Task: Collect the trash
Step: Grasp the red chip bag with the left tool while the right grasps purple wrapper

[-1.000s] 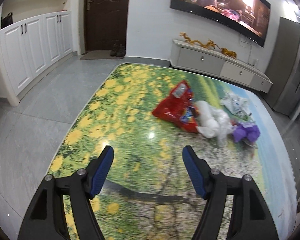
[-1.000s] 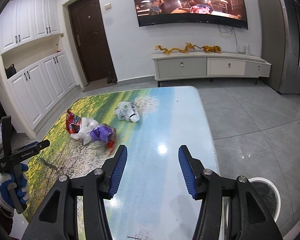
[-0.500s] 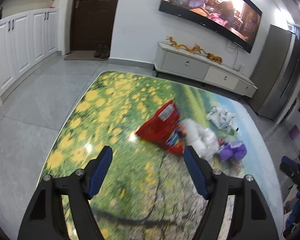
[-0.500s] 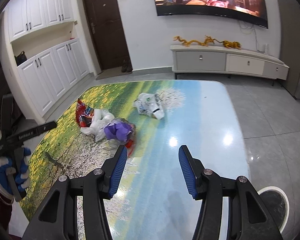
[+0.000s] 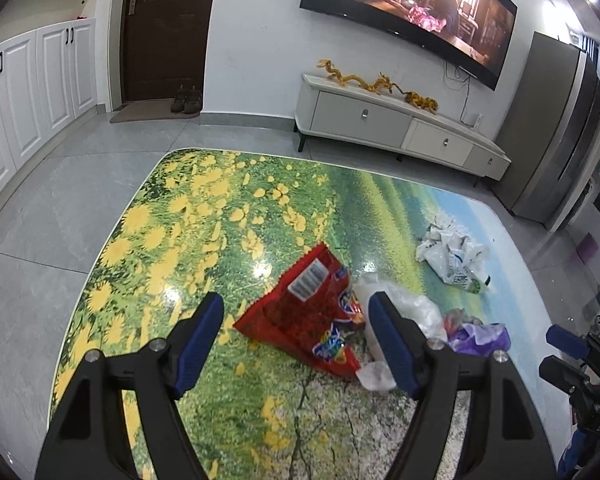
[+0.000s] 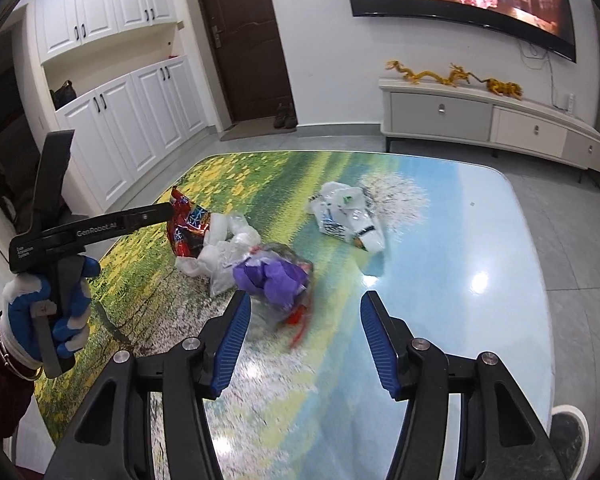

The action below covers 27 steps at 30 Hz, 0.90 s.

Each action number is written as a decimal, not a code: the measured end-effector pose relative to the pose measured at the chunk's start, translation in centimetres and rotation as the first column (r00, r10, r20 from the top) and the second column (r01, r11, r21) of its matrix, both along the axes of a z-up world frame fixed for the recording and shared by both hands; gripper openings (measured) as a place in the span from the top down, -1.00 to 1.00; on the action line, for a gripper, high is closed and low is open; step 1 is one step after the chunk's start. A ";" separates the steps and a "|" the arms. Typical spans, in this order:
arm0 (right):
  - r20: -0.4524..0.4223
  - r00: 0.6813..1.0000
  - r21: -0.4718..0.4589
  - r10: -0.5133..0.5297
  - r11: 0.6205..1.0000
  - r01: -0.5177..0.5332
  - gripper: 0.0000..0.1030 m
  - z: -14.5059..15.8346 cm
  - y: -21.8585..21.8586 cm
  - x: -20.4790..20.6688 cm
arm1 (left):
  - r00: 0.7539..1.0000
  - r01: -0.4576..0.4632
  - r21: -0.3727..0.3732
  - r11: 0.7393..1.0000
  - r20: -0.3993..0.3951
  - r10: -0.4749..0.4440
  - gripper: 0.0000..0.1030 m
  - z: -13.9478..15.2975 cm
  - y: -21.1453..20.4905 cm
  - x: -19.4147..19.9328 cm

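Trash lies on a table (image 5: 220,216) with a printed landscape top. A red snack bag (image 5: 308,320) sits flat, and my left gripper (image 5: 295,300) hovers open just above and before it, fingers either side, not touching. Next to the bag lie a clear plastic bag (image 5: 404,308) and a purple wrapper (image 5: 480,336). A crumpled white printed bag (image 5: 452,256) lies farther back. My right gripper (image 6: 306,300) faces the purple wrapper (image 6: 272,276); its jaws are opening with nothing between them. The red snack bag (image 6: 188,228) and white printed bag (image 6: 348,216) show beyond.
A gloved hand (image 6: 48,312) holds the left gripper at the table's left edge. A round white-rimmed bin (image 6: 568,436) stands on the floor at the table's near right corner. A TV cabinet (image 5: 380,124), white cupboards (image 6: 140,112) and a dark door (image 5: 164,28) line the walls.
Both grippers have come closer to the trash pile. The red bag now sits between the left fingers in view, and the purple wrapper is just ahead of the right fingers, which stand slightly wider.
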State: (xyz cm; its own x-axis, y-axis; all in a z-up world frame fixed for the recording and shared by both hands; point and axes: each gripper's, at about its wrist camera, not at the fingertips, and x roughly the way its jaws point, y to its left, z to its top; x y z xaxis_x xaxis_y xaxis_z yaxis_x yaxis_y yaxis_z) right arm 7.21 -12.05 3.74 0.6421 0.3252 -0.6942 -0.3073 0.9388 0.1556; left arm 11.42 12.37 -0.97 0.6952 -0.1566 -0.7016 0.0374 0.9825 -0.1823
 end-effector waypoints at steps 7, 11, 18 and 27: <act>-0.033 0.999 0.023 0.044 0.999 -0.043 -0.14 -1.3 1.6 2.4 | 0.999 0.019 -0.009 1.000 -0.040 -0.020 -0.43 -1.5 -0.3 2.0; -0.055 0.996 0.044 0.068 0.997 -0.065 -0.14 -2.1 2.5 3.5 | 0.998 0.032 -0.019 0.999 -0.056 -0.033 -0.43 -2.2 -0.4 2.8; -0.082 0.992 0.072 0.097 0.993 -0.091 -0.04 -3.2 3.2 5.0 | 0.997 0.027 -0.053 0.998 -0.074 -0.031 -0.41 -3.0 0.0 2.9; -0.098 0.989 0.098 0.108 0.990 -0.099 0.63 -3.9 1.8 3.6 | 0.995 0.050 -0.095 0.994 -0.081 -0.057 0.14 -3.4 0.1 1.1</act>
